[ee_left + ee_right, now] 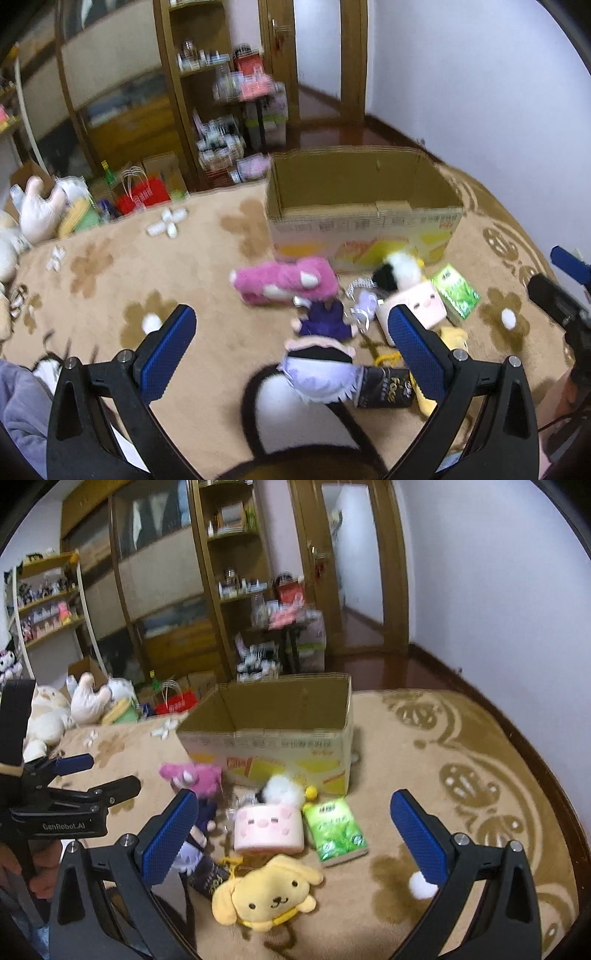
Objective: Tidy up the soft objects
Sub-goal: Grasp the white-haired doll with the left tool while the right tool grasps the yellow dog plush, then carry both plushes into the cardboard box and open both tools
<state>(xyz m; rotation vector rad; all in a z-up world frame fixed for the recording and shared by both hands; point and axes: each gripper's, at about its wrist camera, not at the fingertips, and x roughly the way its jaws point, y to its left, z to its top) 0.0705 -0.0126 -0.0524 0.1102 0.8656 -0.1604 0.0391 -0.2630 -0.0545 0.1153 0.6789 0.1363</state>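
The left gripper [291, 339] is hovering with its jaws spread wide and nothing between them; a doll in a dark purple dress [325, 321] is lying on the tan flowered carpet [110, 280] just ahead of the gap, and a blurred black-and-white plush [291, 410] is sitting close below the camera. Beyond the doll, a pink plush toy [284, 282] is lying on its side, near the front wall of an open cardboard box [364, 229], which is showing only its bare floor.

The right gripper [295, 830] is likewise holding its jaws wide apart and gripping nothing. A yellow dog plush [264, 891] is lying face-up on the carpet between the jaws and slightly toward the camera. Just past it a pink square plush with a face [267, 830] is sitting, with a green tissue pack [334, 827] touching its right side. A black-and-white furry toy [282, 790] is resting between the square plush and the box [280, 731]. A dark packet [207, 878] is lying beside the dog's ear, near the left finger.

The left gripper is showing at the left edge of the right wrist view, with part of a hand [42, 867] on it.
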